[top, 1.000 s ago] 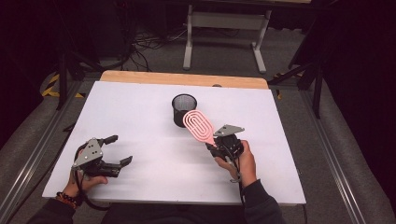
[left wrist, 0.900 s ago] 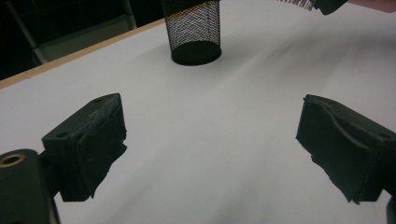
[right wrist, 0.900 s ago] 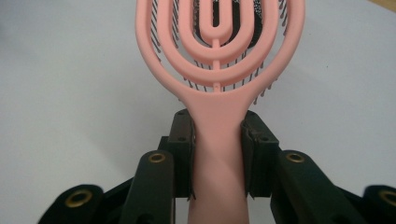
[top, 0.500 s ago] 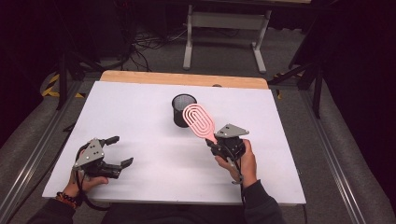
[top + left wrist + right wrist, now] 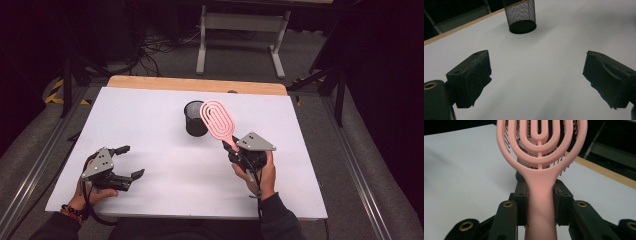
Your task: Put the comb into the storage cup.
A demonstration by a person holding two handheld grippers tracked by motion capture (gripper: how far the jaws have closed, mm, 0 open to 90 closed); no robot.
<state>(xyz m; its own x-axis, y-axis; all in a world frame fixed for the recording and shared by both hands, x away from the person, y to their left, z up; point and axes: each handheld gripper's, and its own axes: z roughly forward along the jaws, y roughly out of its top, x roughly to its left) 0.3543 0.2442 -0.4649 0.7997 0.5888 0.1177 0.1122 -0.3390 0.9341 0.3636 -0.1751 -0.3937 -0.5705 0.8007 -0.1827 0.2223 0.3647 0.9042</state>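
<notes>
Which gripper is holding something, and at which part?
The right gripper holds the pink brush by its handle. The left gripper is open and holds nothing.

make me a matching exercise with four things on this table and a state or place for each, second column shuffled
Column one:
1. pink hairbrush
2. black mesh cup
3. left gripper
4. right gripper

Column two:
a. open, nothing between its fingers
b. stands upright on the white table, toward the far side
c. held up by its handle, head raised above the table
d. shut on a pink handle

Pairs: 1-c, 2-b, 3-a, 4-d
</notes>
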